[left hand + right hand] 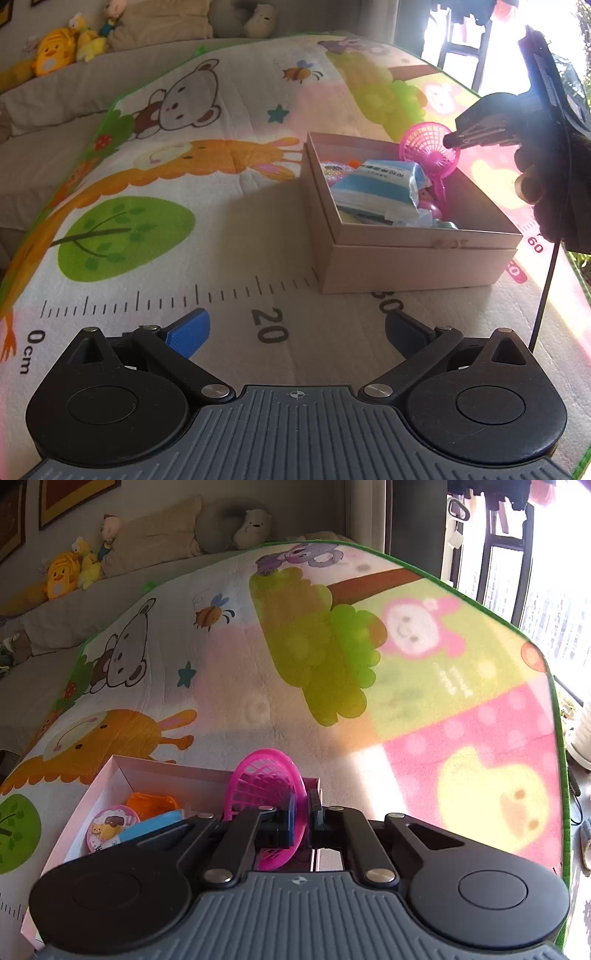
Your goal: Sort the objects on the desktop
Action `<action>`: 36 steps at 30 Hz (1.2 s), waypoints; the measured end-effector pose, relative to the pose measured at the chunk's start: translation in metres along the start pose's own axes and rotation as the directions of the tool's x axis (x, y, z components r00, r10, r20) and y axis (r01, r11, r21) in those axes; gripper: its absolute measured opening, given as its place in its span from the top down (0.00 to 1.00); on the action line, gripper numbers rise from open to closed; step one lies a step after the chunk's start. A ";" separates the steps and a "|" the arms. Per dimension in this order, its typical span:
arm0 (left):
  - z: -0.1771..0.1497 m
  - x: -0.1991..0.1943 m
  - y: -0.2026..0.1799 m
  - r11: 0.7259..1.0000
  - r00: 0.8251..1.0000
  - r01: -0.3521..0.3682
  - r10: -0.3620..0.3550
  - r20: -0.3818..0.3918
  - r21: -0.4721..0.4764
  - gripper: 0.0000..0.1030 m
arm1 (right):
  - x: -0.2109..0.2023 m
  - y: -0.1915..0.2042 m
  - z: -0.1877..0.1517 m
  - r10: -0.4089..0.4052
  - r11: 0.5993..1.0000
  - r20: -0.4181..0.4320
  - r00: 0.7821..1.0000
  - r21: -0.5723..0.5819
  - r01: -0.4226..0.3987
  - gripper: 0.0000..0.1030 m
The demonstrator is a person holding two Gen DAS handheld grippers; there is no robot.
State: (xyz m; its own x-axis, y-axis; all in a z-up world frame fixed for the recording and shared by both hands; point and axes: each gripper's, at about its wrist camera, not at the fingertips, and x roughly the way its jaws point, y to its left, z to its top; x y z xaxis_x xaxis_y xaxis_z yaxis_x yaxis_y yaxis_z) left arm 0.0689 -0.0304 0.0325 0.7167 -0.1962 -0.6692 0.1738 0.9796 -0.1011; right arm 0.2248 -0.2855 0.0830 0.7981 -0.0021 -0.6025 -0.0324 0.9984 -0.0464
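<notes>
A pink toy fan (428, 147) with a mesh cage stands tilted over the far right corner of an open cardboard box (406, 258). My right gripper (452, 141), held by a hand, is shut on the cage's rim. In the right wrist view the pink toy fan (258, 782) sits pinched between the pads of my right gripper (303, 812), above the box (107, 771). Inside the box lie a blue and white tissue pack (380, 184), a round lidded cup (110, 827) and an orange piece (151, 805). My left gripper (295, 332) hangs open and empty over the mat, in front of the box.
A cartoon play mat (184, 166) with a printed ruler covers the surface. Plush toys (55, 51) and cushions line a sofa at the back left. A bright window (535, 572) is at the right, past the mat's green edge. A black cable (546, 288) hangs beside the box.
</notes>
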 end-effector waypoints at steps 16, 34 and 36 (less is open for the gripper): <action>-0.031 0.004 -0.005 1.000 0.999 -0.008 0.009 -0.046 0.026 0.00 | -0.126 0.044 -0.095 0.320 0.947 -0.004 0.947 -0.026 -0.320 0.32; -0.039 0.011 -0.017 0.995 0.996 -0.088 0.087 0.010 0.054 0.00 | -0.064 0.032 -0.165 0.060 0.998 -0.056 0.997 0.019 -0.059 0.00; -0.039 0.011 -0.017 0.995 0.996 -0.090 0.089 0.012 0.053 0.00 | -0.066 0.034 -0.166 0.055 0.998 -0.050 0.997 0.013 -0.055 0.00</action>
State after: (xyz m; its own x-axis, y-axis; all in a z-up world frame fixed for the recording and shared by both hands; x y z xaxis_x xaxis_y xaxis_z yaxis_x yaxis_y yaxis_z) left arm 0.0473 -0.0476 -0.0019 0.7376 -0.1086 -0.6664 0.1447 0.9895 -0.0011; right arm 0.0714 -0.2612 -0.0115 0.7643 0.0503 -0.6429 -0.0680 0.9977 -0.0029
